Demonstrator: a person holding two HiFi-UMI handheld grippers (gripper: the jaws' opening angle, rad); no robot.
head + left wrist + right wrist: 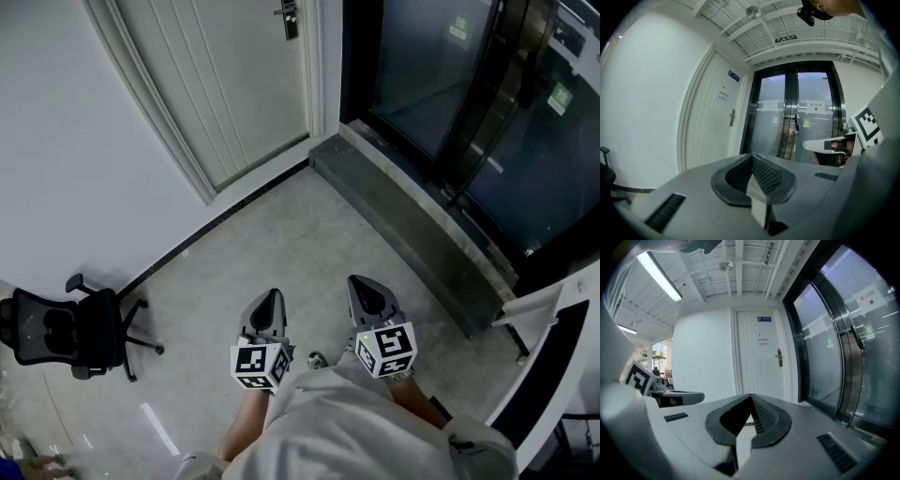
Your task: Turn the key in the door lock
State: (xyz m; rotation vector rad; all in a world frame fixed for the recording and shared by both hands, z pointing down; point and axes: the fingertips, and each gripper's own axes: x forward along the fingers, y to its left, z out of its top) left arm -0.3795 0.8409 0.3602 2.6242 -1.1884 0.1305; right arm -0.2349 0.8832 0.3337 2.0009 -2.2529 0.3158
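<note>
Dim, bluish head view; fisheye-warped gripper views, dark vignetted corners, bright ceiling strip light (658, 275)

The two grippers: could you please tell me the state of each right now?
Left gripper: closed, jaws together, nothing held.
Right gripper: closed, jaws together, nothing held.

Legible text: none you can read | green hanging ceiling sign (785, 39): too small | small blue plate (734, 75) above white panelled door (708, 131): blurred | white notices (762, 340) on that door: unreadable

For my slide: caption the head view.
Left gripper and right gripper, both shut, face the distant white door and its lock.
</note>
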